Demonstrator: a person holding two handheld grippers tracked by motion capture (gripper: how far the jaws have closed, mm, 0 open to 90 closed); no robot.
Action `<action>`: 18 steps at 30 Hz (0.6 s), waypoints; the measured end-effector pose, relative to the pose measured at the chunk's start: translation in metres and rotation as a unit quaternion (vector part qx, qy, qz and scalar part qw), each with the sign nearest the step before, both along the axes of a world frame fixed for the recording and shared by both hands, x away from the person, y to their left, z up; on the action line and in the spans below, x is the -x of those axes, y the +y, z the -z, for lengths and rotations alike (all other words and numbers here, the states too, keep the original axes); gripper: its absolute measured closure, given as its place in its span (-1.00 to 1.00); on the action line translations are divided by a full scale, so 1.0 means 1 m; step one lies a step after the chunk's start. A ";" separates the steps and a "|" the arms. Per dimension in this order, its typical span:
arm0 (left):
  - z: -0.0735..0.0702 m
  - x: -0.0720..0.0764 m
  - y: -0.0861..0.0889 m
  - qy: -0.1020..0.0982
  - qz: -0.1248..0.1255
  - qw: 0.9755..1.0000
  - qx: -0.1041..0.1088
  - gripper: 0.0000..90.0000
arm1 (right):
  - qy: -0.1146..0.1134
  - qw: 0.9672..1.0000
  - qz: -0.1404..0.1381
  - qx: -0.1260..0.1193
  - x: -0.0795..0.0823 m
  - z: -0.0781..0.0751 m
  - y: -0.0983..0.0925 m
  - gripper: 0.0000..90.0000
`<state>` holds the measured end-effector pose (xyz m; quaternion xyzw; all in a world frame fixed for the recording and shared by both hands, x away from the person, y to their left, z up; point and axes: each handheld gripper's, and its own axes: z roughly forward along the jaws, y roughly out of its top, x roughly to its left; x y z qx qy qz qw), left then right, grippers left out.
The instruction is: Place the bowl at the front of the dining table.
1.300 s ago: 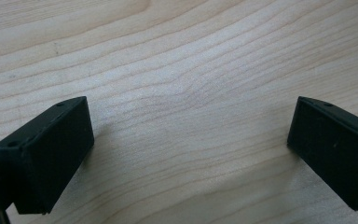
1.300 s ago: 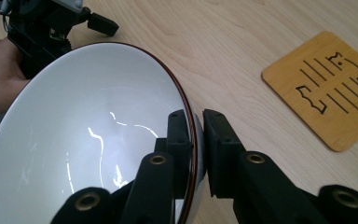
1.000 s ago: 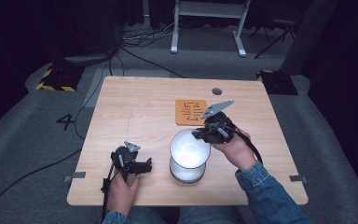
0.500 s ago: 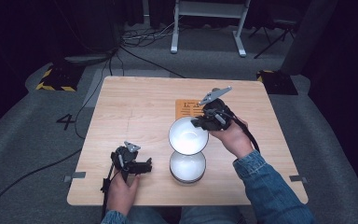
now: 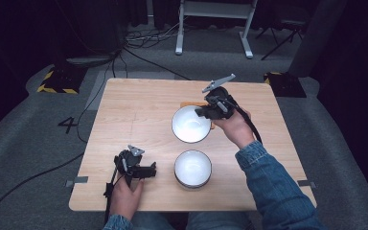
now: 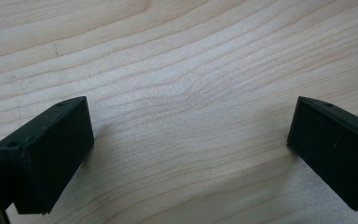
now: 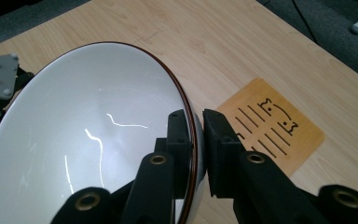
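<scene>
My right gripper (image 5: 202, 113) is shut on the rim of a white bowl (image 5: 190, 123) with a dark edge and holds it in the air over the middle of the table. In the right gripper view the two jaws pinch the white bowl's (image 7: 88, 140) rim, one inside and one outside, at my right gripper (image 7: 196, 135). A second white bowl (image 5: 192, 168) stands on the table near the front edge, below the lifted one. My left gripper (image 5: 151, 170) rests on the table left of that bowl, its jaws wide apart over bare wood at my left gripper (image 6: 186, 144).
An orange wooden coaster (image 7: 271, 125) with cut-out lines lies on the table (image 5: 134, 110) just behind the lifted bowl, partly hidden by it in the high view. A metal stand (image 5: 213, 24) and cables lie on the floor beyond the table.
My right gripper has lifted the upper bowl off the lower one and carried it away from me toward the coaster. The left gripper has stayed where it was.
</scene>
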<state>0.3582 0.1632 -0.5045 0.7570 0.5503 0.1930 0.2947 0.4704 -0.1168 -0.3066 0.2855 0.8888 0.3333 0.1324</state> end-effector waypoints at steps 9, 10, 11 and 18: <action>0.000 0.000 0.000 0.000 0.000 1.000 0.000 -0.99 | -0.006 1.000 0.027 -0.005 -0.028 -0.005 0.000 0.81; 0.000 0.000 0.000 0.000 0.000 1.000 0.000 -0.99 | -0.006 0.999 0.031 -0.006 -0.030 -0.005 0.000 0.81; 0.000 0.000 0.000 0.001 0.001 1.000 0.000 -0.99 | -0.007 0.999 0.036 -0.005 -0.034 -0.006 0.000 0.81; 0.000 0.000 0.000 0.000 0.001 1.000 0.001 -0.99 | -0.004 0.998 0.063 -0.019 -0.052 -0.004 -0.001 0.81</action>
